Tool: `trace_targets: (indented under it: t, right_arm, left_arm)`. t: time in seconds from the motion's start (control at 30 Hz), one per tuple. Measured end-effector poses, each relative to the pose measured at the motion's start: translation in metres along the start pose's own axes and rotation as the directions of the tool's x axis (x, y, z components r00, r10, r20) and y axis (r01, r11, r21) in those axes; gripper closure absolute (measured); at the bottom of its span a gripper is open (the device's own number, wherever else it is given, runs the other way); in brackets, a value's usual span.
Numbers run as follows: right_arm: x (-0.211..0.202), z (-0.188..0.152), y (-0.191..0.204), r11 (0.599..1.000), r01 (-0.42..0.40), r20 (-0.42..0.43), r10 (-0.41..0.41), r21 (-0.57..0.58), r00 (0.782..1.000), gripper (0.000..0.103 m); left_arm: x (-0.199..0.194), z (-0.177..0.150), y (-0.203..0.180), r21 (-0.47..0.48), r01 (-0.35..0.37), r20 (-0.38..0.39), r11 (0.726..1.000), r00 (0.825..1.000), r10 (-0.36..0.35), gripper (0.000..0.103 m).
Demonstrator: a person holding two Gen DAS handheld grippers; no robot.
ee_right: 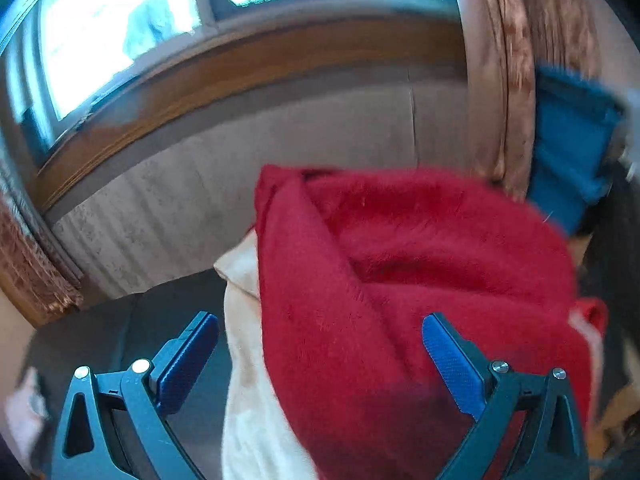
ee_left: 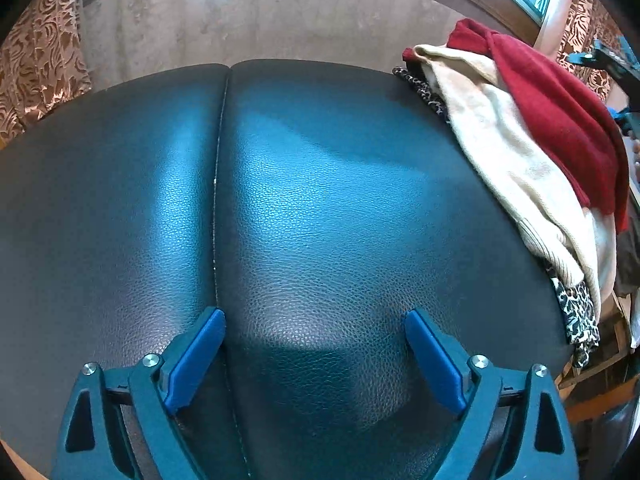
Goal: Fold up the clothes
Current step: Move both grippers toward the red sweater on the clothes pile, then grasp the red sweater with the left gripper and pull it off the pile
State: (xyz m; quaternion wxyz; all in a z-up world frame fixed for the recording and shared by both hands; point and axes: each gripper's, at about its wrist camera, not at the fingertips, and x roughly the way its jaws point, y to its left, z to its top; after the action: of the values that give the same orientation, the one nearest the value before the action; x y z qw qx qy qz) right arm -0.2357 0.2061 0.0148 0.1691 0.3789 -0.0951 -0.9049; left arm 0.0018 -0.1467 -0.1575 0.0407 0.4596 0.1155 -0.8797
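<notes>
**Left wrist view: grippers spread wide beside a waiting pile of clothes**

Left wrist footage showed the left gripper (ee_left: pixel 315 322) poised above a black leather-look table (ee_left: pixel 320 200), its two blue-padded fingers (ee_left: pixel 196 360) spread wide apart with nothing between them but bare surface. A stitched seam (ee_left: pixel 218 184) ran down the tabletop just inside the left pad. At the table's right edge lay the pile of clothes: a red sweater (ee_left: pixel 560 120) on top, a cream knit (ee_left: pixel 508 168) beneath it, and a leopard-print garment (ee_left: pixel 576 312) at the bottom, its hem hanging over the near corner. The pile stood well apart from the left gripper. Part of the right gripper (ee_left: pixel 616 64) showed dark at the frame's far right, beyond the sweater. Patterned curtains (ee_left: pixel 40 64) hung at either side of a pale wall (ee_left: pixel 260 12).

From the right wrist view, somewhat blurred, the right gripper (ee_right: pixel 320 334) was close over the red sweater (ee_right: pixel 400 280), its fingers (ee_right: pixel 452 364) likewise wide apart and gripping nothing. The sweater filled the gap between them, with the right pad standing against the red fabric and the left pad over the dark table (ee_right: pixel 120 328); whether either pad touched the cloth could not be told. The cream knit (ee_right: pixel 248 360) showed under the sweater's left edge. A window (ee_right: pixel 120 32) with a wooden sill (ee_right: pixel 240 76) sat behind, and something blue (ee_right: pixel 568 152) stood at the right.
</notes>
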Motion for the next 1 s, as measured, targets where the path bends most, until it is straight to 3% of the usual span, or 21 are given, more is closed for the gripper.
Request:
trace_targets:
  t: [0.07,0.13,0.2,0.27,0.43,0.57,0.67,0.77,0.87,0.93,1.0]
  right_arm:
    - [0.008,-0.012,0.005,0.983,-0.174,-0.065,0.178,0.063,0.982,0.000]
    - [0.002,-0.038,0.023,0.935,-0.350,-0.113,0.354,0.056,0.928,0.000]
    - [-0.008,-0.068,0.034,0.905,-0.423,-0.131,0.426,0.051,0.895,0.000]
    - [-0.018,-0.101,0.039,0.910,-0.414,-0.147,0.414,0.037,0.898,0.000]
    - [-0.035,-0.162,0.033,0.924,-0.380,-0.188,0.379,0.031,0.906,0.000]
    - [-0.038,-0.208,0.031,0.941,-0.339,-0.244,0.328,-0.001,0.912,0.000]
    - [-0.029,-0.223,0.028,0.951,-0.308,-0.279,0.286,-0.039,0.917,0.000]
    - [-0.020,-0.232,0.025,0.954,-0.292,-0.285,0.263,-0.066,0.922,0.000]
    - [-0.006,-0.239,0.029,0.958,-0.267,-0.285,0.229,-0.103,0.931,0.000]
    - [-0.002,-0.243,0.031,0.956,-0.267,-0.270,0.226,-0.122,0.936,0.000]
    - [0.000,-0.246,0.029,0.953,-0.278,-0.259,0.241,-0.117,0.935,0.000]
  left_arm:
    - [-0.001,-0.003,0.001,0.007,0.006,0.003,1.000,1.000,-0.006,0.007]
    - [-0.003,-0.003,0.004,-0.001,0.009,-0.012,1.000,1.000,-0.009,0.007]
    - [-0.003,0.006,0.006,-0.029,0.000,-0.057,1.000,0.998,-0.002,0.011]
    - [-0.007,0.017,0.006,-0.038,0.019,-0.058,0.999,0.998,-0.021,0.022]
    - [-0.025,0.060,-0.024,0.013,0.155,0.000,0.988,0.988,-0.155,0.024]
    - [-0.029,0.104,-0.063,0.002,0.304,-0.003,0.953,0.953,-0.303,0.024]
    - [-0.033,0.135,-0.104,0.008,0.392,0.001,0.920,0.920,-0.392,0.023]
    - [-0.033,0.163,-0.145,0.057,0.433,0.001,0.900,0.901,-0.434,0.023]
    - [-0.024,0.181,-0.175,0.047,0.466,-0.015,0.883,0.885,-0.466,0.023]
    - [-0.013,0.193,-0.194,0.037,0.456,-0.008,0.889,0.890,-0.456,0.023]
    - [0.005,0.206,-0.219,0.022,0.419,-0.005,0.908,0.908,-0.419,0.023]
